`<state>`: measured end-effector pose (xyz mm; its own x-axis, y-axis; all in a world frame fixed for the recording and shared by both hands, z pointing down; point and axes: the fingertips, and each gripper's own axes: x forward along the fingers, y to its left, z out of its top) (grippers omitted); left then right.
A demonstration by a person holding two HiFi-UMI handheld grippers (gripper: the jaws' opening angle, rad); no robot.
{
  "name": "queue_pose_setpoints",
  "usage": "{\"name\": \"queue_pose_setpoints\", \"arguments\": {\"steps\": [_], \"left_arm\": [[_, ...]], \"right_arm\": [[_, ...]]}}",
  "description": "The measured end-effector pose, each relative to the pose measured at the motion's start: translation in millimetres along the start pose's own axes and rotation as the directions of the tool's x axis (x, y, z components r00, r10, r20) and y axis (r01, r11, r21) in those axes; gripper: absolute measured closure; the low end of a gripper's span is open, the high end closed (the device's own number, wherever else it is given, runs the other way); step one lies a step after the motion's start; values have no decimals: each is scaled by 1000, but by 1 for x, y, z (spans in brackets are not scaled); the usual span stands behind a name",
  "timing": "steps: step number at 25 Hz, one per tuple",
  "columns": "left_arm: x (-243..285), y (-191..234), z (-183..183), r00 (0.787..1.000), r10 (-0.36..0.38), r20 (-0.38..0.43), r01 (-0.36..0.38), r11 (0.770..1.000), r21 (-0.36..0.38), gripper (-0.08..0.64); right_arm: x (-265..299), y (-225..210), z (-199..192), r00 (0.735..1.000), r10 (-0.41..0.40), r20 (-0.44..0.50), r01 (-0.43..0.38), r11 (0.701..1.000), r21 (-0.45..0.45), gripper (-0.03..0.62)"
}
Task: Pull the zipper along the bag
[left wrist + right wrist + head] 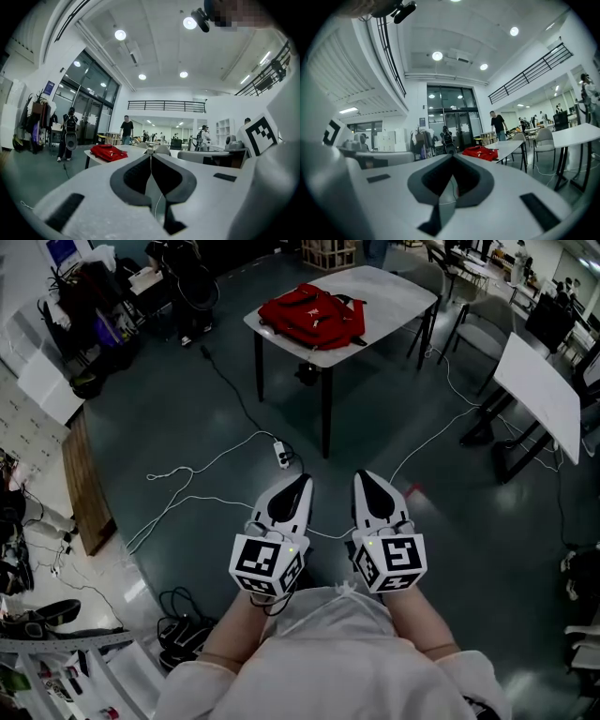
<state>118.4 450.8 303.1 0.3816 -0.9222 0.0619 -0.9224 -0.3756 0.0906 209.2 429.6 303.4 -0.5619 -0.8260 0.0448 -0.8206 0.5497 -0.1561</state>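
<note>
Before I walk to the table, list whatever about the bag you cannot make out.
- Zipper and its pull on the red bag: too small in the head view and both gripper views.
- Whether the bag is open or zipped: too far off in every view.
- Bag's underside: hidden against the table, head view.

The person holds the left hand-held gripper (301,482) and the right hand-held gripper (365,477) side by side, close in front of the body. Both point level, towards the far side of the scene. On each, the jaws are closed tip to tip with nothing between them. The left forearm (225,638) and right forearm (424,626) reach forward, roughly parallel. The hands seem mostly hidden behind the gripper bodies.
</note>
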Motion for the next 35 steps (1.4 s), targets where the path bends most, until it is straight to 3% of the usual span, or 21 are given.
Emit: {"name": "queue_pose_setpoints", "arguments": {"steps": [11, 20, 26, 31, 35], "left_arm": [[52, 75, -16, 999, -1, -36, 0, 1000, -31, 538], [144, 194, -12, 993, -101, -61, 96, 993, -72, 538], [221, 290, 14, 981, -182, -70, 177, 982, -72, 538], [263, 341, 24, 968, -227, -109, 221, 973, -63, 538], [294, 365, 9, 960, -235, -154, 223, 971, -89, 538]], "right_arm": [[83, -15, -25, 997, -35, -72, 37, 999, 35, 565], [218, -26, -32, 981, -146, -129, 153, 987, 45, 565], [334, -31, -18, 965, -221, -144, 228, 973, 36, 565], [397, -35, -7, 951, -264, -163, 276, 959, 57, 565], [433, -42, -18, 943, -261, -206, 275, 961, 40, 565]]}}
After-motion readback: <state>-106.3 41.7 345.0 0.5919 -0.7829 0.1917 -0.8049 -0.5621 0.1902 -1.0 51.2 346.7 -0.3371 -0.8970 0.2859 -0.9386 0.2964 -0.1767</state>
